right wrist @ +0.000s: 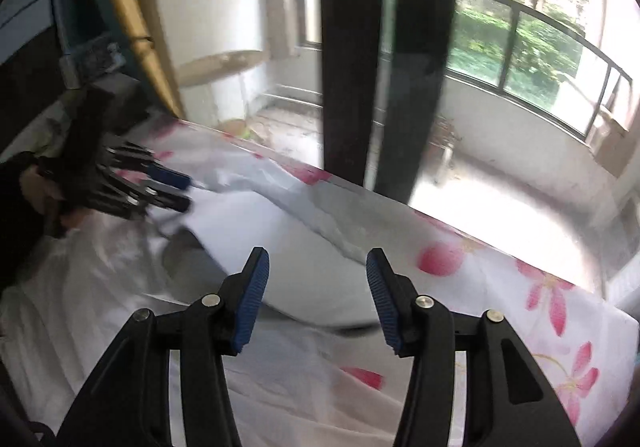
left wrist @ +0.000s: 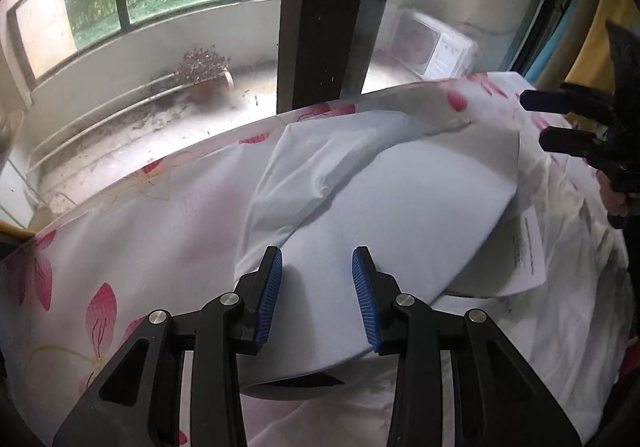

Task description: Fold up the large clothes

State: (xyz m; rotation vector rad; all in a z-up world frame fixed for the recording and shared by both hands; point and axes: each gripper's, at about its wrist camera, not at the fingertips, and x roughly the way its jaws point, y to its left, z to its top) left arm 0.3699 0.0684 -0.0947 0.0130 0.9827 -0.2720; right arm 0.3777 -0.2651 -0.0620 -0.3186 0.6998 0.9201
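A white garment (left wrist: 400, 199) lies partly folded on a table covered by a white cloth with pink flowers (left wrist: 80, 287). A label (left wrist: 528, 247) shows at its right edge. My left gripper (left wrist: 316, 287) is open and empty, just above the garment's near part. My right gripper (right wrist: 318, 287) is open and empty above the garment (right wrist: 312, 247). Each gripper shows in the other's view: the right one (left wrist: 544, 119) at the far right, the left one (right wrist: 176, 191) at the far left, both open.
The table's far edge (left wrist: 240, 135) runs along a glass balcony door with a dark frame (left wrist: 320, 7). Beyond it stand a potted plant (left wrist: 204, 75) and a white appliance (left wrist: 436, 43). A yellow and blue thing (right wrist: 120, 7) stands at the left.
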